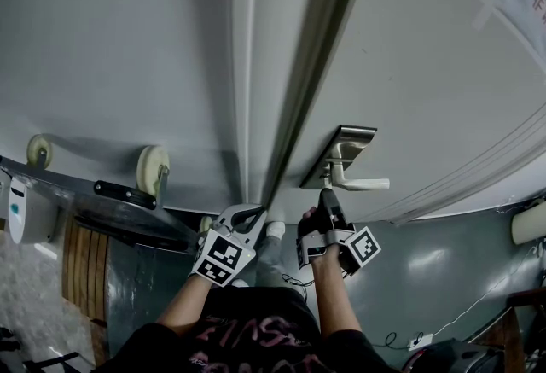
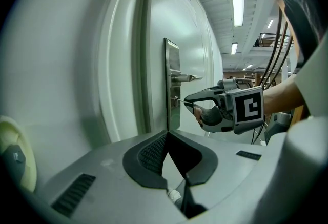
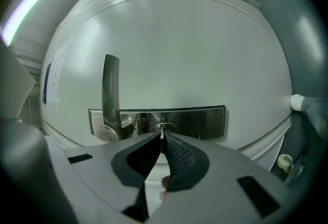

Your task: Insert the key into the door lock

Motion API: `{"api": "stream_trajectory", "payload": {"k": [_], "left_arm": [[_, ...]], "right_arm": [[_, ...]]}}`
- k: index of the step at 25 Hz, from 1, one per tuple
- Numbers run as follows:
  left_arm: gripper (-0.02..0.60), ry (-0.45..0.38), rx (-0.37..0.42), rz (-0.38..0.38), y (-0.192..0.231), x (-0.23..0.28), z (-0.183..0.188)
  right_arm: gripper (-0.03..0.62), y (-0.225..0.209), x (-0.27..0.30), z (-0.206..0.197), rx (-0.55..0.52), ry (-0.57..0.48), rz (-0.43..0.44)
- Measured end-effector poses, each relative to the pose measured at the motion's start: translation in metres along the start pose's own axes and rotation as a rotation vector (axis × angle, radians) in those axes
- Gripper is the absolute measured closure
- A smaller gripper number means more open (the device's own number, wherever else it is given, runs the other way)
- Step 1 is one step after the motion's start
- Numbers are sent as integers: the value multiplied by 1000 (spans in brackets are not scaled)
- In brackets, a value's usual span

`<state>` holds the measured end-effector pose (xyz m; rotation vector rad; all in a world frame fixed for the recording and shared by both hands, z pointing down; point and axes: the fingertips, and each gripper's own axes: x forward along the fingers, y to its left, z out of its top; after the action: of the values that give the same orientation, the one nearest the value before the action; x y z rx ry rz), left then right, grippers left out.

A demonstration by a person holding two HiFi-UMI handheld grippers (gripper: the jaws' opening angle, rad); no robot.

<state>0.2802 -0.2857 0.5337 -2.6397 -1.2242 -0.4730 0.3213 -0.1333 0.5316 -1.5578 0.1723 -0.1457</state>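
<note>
Here, pale door [image 1: 409, 64] filling the view, grey-green floor [image 1: 426, 260] below, strip lights [image 2: 237, 0] past its edge, steel lock plate [image 3: 197, 121] beside lever handle [image 3: 110, 89], key [image 3: 162, 132] tip at the keyhole [image 3: 167, 126], pinched in right gripper [image 3: 162, 139] jaws, left gripper [image 2: 167, 133] jaws closed on nothing, by the door's edge.

On plate [image 3: 205, 121]: key [image 3: 162, 135] at lock [image 3: 167, 127], handle [image 3: 110, 89] just beside.

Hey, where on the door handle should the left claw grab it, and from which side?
Probably the lever's straight bar near its free end, coming straight at the door with one jaw above and one below. The bar stands off the metal plate, leaving room behind, and the right claw with the key sits just below its pivot.
</note>
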Motion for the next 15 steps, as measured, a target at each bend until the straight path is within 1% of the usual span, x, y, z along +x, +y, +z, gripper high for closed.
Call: {"api": "stream_trajectory", "payload": {"k": [15], "left_arm": [[569, 21, -9, -10, 4, 8, -6]], "right_arm": [[514, 2, 9, 2, -19, 1, 19]]}}
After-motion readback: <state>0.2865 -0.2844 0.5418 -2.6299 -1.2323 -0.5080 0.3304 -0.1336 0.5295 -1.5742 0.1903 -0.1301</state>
